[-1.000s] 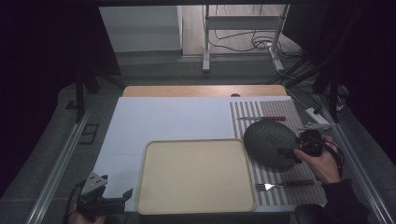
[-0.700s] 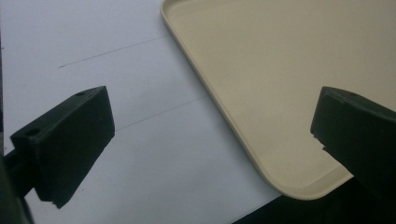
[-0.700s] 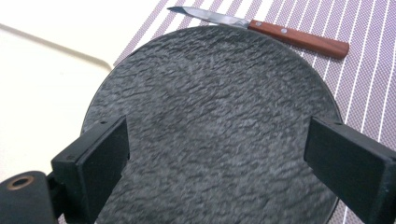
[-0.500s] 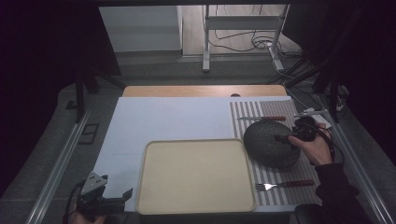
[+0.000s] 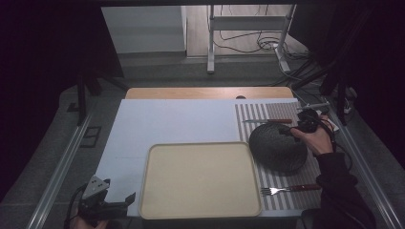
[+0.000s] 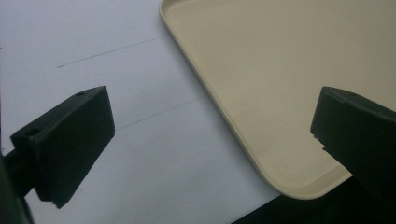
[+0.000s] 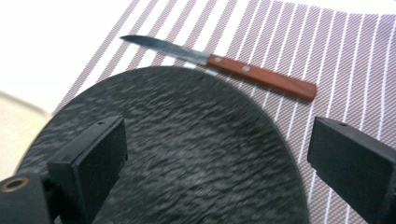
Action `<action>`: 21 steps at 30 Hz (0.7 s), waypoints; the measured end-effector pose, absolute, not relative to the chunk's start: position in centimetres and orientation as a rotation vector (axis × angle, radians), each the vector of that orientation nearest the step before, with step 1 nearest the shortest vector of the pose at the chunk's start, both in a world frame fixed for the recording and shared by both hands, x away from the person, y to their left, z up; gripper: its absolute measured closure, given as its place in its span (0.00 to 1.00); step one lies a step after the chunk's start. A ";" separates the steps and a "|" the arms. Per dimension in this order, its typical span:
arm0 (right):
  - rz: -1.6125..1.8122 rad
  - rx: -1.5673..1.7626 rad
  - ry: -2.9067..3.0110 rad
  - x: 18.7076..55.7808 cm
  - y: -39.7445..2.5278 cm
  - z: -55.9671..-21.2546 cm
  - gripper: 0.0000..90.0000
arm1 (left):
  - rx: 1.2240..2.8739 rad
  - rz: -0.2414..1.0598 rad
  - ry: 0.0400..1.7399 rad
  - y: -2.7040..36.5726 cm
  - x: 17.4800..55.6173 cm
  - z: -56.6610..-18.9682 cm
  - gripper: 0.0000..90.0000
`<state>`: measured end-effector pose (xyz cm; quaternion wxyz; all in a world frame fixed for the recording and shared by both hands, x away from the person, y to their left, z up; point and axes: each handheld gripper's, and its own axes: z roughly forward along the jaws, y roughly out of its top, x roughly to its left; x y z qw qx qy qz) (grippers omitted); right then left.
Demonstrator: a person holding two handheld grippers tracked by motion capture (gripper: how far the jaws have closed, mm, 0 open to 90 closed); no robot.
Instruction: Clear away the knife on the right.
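Both claws gape: right claw [image 7: 215, 163] over dark plate [image 7: 187, 154], left claw [image 6: 205, 144] beside tray [image 6: 280, 84].

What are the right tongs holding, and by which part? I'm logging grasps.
Nothing: the right tongs are open over the dark plate, jaws apart, not closed on it.

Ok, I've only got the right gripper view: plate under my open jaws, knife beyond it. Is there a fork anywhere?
Observer: Yes, a fork lies on the mat, on the person's side of the plate, tines toward the tray.
Operator: Anything on that tray?
Observer: No, it's bare.
Operator: And the left gripper?
Observer: The left gripper is at the tray's near left corner, jaws open, holding nothing.
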<state>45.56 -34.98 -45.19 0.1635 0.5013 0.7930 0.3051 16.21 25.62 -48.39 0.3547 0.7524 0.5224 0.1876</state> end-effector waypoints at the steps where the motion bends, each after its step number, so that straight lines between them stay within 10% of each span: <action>1: 0.870 1.434 2.255 45.8 -35.0 -45.3 0.05 | 1.943 0.485 1.350 25.6 16.2 -48.4 0.00; 12: 0.827 1.469 2.244 48.4 -35.6 -46.3 0.11 | 1.940 0.478 1.347 25.7 16.2 -48.4 0.00; 21: 0.784 1.497 2.227 50.6 -36.4 -46.7 0.46 | 1.944 0.477 1.339 25.6 16.3 -48.4 0.00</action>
